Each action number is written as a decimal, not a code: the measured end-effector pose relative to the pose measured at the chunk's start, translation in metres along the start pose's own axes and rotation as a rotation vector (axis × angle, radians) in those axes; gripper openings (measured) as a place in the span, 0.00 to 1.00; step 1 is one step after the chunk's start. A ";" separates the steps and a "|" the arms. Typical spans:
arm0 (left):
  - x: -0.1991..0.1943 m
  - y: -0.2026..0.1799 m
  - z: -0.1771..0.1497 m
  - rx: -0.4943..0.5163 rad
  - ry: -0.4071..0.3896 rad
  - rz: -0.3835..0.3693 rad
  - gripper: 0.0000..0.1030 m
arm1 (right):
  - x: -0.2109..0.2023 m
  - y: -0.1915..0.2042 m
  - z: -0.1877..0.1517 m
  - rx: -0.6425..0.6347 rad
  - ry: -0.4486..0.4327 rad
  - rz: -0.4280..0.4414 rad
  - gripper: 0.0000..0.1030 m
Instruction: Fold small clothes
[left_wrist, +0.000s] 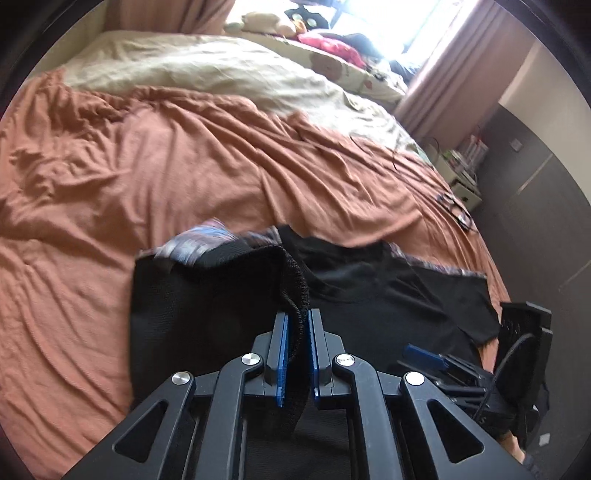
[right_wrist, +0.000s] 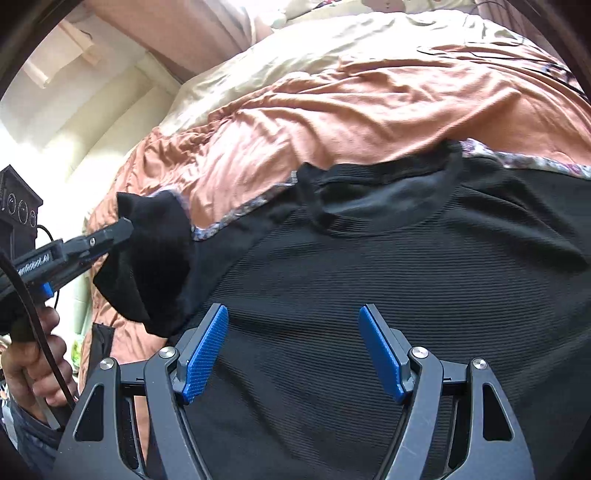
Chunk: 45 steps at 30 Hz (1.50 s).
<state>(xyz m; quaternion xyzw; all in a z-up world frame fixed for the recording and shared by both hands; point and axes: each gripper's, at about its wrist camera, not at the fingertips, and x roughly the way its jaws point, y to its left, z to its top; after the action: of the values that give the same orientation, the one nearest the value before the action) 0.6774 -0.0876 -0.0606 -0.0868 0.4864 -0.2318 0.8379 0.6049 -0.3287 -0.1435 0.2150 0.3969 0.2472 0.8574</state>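
A black ribbed shirt (right_wrist: 369, 258) lies spread on the bed, its round collar (right_wrist: 384, 206) toward the far side. My left gripper (left_wrist: 297, 314) is shut on the shirt's sleeve (left_wrist: 291, 273), and the black cuff runs between the blue pads. In the right wrist view this left gripper (right_wrist: 123, 227) holds the sleeve (right_wrist: 155, 258) lifted and folded in over the shirt's left edge. My right gripper (right_wrist: 293, 306) hovers open over the shirt's body with nothing between its fingers. It also shows at the lower right of the left wrist view (left_wrist: 424, 354).
A patterned cloth (right_wrist: 236, 218) lies under the shirt on the rumpled orange bed cover (left_wrist: 147, 166). A cream blanket (left_wrist: 203, 70) and plush toys (left_wrist: 266, 22) fill the far side. Small dark items (left_wrist: 454, 206) lie near the bed's right edge, by a nightstand (left_wrist: 461, 173). A person's hand (right_wrist: 33, 365) grips the left handle.
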 end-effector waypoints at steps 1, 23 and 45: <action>0.003 -0.001 -0.001 0.003 0.013 -0.006 0.21 | -0.001 -0.003 -0.001 0.005 0.002 -0.005 0.70; 0.009 0.141 -0.047 -0.136 0.064 0.248 0.44 | 0.077 -0.013 0.014 0.102 0.097 0.059 0.50; 0.034 0.144 -0.072 -0.130 0.152 0.181 0.44 | 0.083 -0.012 0.010 0.167 0.077 -0.011 0.01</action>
<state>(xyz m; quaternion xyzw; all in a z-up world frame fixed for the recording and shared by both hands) 0.6737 0.0287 -0.1773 -0.0790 0.5685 -0.1290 0.8087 0.6621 -0.2910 -0.1923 0.2739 0.4501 0.2167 0.8219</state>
